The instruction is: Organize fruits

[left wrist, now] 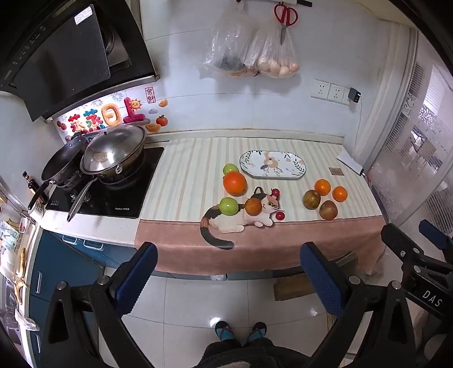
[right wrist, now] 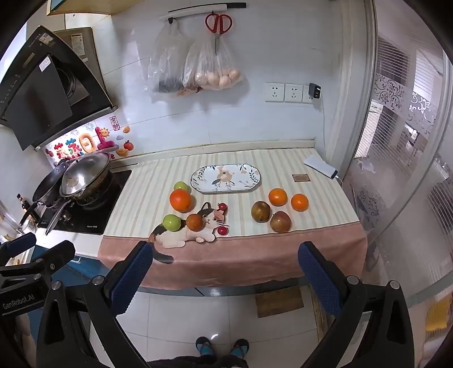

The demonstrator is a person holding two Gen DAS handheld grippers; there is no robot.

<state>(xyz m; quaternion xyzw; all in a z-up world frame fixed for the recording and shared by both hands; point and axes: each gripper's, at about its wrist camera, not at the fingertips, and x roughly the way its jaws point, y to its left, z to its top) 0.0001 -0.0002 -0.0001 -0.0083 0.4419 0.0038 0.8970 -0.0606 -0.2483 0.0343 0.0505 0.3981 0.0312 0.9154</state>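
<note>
Fruits lie on a striped cloth on the counter. A big orange (left wrist: pixel 234 183) (right wrist: pixel 180 200), two green apples (left wrist: pixel 228 206) (right wrist: pixel 171 222) and a dark orange fruit (left wrist: pixel 253 206) (right wrist: pixel 194 222) sit left of centre. Two small oranges (left wrist: pixel 322 186) (right wrist: pixel 277 196) and two brownish fruits (left wrist: pixel 311 199) (right wrist: pixel 260 211) sit to the right. An empty oval floral plate (left wrist: pixel 272 164) (right wrist: pixel 225 179) lies behind them. My left gripper (left wrist: pixel 228 271) and right gripper (right wrist: pixel 226 271) are open and empty, held back off the counter's front edge above the floor.
A stove with a lidded wok (left wrist: pixel 113 151) and a pan (left wrist: pixel 63 161) stands at the left. Bags of eggs (left wrist: pixel 279 66) and red scissors (left wrist: pixel 285 17) hang on the wall. A white power bank (right wrist: pixel 321 166) lies at the back right. A glass door (right wrist: pixel 396 169) bounds the right.
</note>
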